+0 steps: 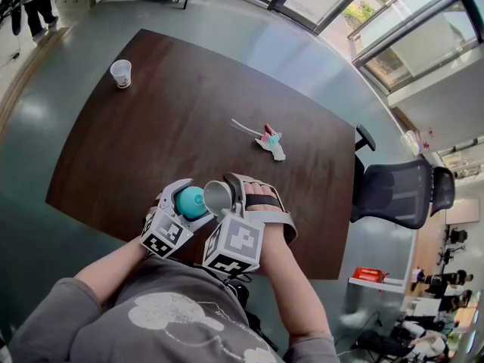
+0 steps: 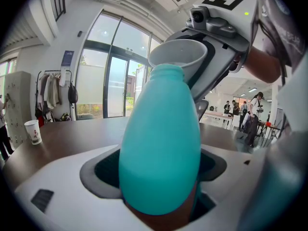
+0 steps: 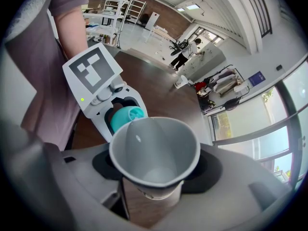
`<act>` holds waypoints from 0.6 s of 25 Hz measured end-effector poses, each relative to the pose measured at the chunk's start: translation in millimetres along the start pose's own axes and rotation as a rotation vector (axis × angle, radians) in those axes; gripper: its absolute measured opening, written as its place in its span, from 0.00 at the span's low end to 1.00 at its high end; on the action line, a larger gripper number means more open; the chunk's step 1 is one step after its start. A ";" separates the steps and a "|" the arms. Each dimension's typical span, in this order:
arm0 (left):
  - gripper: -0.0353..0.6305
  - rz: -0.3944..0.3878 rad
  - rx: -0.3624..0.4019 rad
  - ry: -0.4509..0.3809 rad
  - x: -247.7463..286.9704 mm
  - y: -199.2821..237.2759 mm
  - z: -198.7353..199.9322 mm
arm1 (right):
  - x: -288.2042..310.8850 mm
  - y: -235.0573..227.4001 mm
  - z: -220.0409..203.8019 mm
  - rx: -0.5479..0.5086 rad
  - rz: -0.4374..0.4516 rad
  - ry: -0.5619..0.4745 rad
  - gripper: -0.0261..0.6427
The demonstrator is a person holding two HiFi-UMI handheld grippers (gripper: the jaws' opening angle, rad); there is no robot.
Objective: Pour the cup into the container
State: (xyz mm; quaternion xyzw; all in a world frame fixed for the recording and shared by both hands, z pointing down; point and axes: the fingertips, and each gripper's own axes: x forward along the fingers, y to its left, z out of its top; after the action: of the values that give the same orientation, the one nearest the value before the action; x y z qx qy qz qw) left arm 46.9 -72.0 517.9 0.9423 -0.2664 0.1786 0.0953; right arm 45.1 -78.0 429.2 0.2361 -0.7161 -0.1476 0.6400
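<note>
Above the near edge of the worktop point(image 1: 151, 127), the grey cup point(image 3: 154, 153) is tilted with its pinched lip right at the narrow mouth of the teal container point(image 2: 161, 143); I cannot tell whether lip and mouth touch. The right hand-held gripper point(image 1: 227, 191) is closed on the cup's lower wall, and the left hand-held gripper point(image 1: 180, 195) is closed around the wide body of the container, which leans towards the cup. In the right gripper view the inside of the cup looks bare, so probably little or nothing is left to run out. To do this step well, I think the lip must stay centred over that small opening, because the mouth is much narrower than the cup's rim and a sideways slip would spill onto the worktop or the person's lap. The tilt should grow slowly, by rolling the right wrist only, while the left one does not move. A paper cup point(image 1: 120, 73) and a small scrap point(image 1: 270, 140) lie well apart, out of the way.
</note>
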 end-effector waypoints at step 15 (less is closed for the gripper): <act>0.69 -0.023 0.002 0.003 4.6 -2.7 2.3 | -1.5 -5.5 -5.3 -0.023 -0.014 0.029 0.47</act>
State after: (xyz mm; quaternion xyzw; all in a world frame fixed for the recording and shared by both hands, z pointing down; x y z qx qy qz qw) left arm 52.7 -72.5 517.4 0.9452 -0.2554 0.1791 0.0969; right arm 51.2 -81.4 425.8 0.2358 -0.7035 -0.1570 0.6518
